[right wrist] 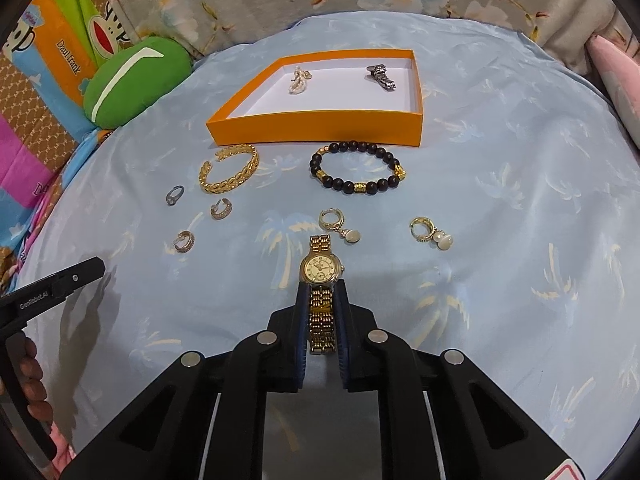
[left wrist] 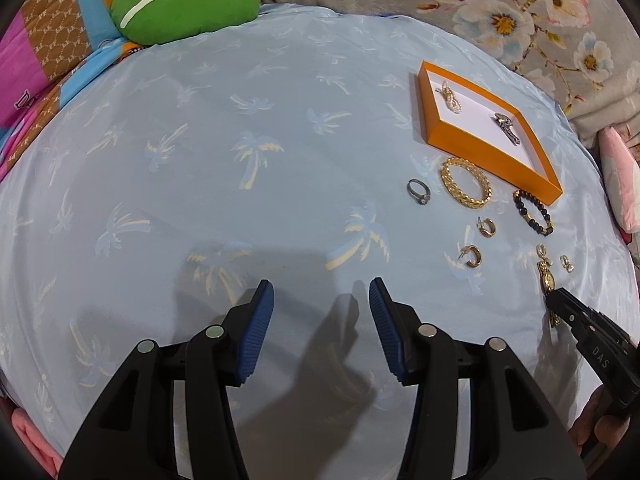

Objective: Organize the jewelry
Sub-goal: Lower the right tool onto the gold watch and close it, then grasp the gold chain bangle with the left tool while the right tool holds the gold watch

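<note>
Watch (right wrist: pixel 321 270), gold w/ cream dial

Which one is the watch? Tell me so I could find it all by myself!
Find the orange box on the blue palm-tree cloth. Come toward the camera past the black bead bracelet and the two pearl earrings. The gold watch lies there, its strap pinched in the right tongs; it alone has a round clock face.
</note>
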Available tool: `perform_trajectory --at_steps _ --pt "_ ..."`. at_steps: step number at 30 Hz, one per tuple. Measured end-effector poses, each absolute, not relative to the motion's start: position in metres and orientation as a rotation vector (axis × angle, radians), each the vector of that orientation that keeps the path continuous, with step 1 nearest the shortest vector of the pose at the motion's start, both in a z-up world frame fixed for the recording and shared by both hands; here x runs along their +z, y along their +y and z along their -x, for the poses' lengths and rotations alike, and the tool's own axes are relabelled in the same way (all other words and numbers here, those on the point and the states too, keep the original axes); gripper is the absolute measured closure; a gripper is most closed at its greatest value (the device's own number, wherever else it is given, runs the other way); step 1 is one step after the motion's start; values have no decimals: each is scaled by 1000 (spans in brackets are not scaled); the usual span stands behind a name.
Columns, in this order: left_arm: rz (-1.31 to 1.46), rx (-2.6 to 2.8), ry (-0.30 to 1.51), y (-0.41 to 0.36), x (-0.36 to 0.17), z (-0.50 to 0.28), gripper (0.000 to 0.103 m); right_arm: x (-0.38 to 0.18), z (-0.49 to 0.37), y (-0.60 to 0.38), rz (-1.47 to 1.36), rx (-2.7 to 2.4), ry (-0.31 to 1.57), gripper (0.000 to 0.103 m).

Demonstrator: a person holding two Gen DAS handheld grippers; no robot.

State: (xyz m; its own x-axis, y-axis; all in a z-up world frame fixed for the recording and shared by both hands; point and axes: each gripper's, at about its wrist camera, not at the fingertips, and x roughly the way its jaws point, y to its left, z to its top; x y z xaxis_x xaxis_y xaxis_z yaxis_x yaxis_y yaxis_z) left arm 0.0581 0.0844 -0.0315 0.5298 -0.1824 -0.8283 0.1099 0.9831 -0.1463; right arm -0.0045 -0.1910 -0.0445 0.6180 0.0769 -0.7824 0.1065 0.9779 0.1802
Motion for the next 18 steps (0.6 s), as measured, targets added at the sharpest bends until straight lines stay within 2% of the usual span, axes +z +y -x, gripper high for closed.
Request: perform_trajectory --at_steps 10,14,18 --pt "42 -274 958 36 -17 -71 55 -40 15 -198 -221 -43 900 92" --pt "10 -322 939 2 -13 -80 49 -47 16 -203 -235 -33 919 91" --pt "-4 -342 936 -20 -14 -88 48 -46 15 -201 -213 -23 914 90"
